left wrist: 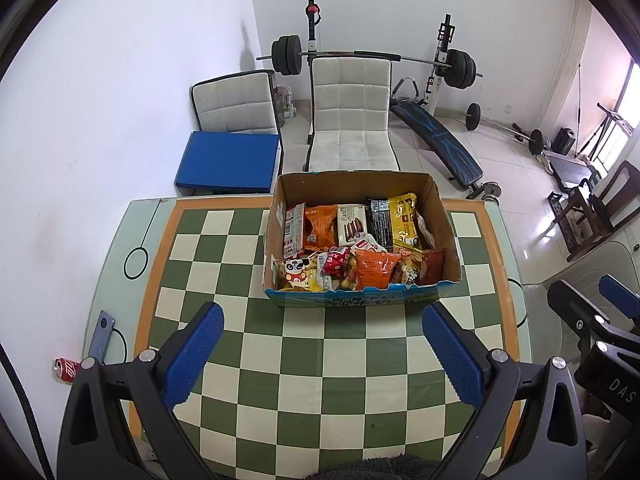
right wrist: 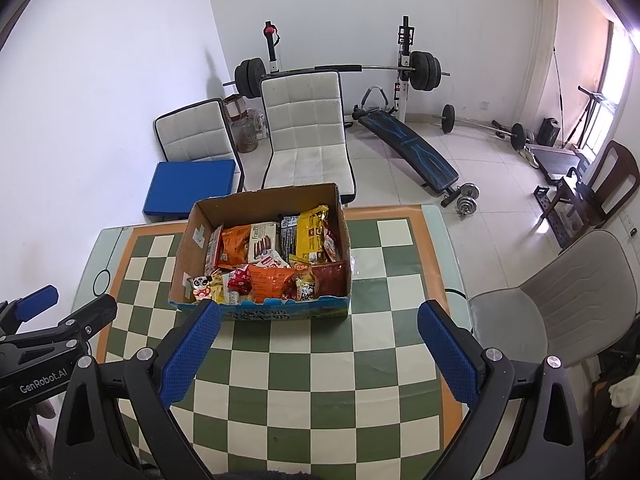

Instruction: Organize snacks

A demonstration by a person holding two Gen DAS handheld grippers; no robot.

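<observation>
Snacks (left wrist: 352,248) were seen packed inside an open cardboard box (left wrist: 448,216) that stood on the far half of a checkered table (left wrist: 304,360). Taller packets were stood upright along the back of the box, and smaller pouches were heaped at the front. No packet was seen on the bare tabletop. The left gripper (left wrist: 322,354) and the right gripper (right wrist: 318,350) were both held over the near half of the table, short of the box, with their jaws spread wide and nothing between them. Such a scene would fit either a box waiting to be sorted or one already filled, and the stage could not be settled. Any further reach would call for one loose, crinkly pouch to be pinched without its neighbours being dragged.
</observation>
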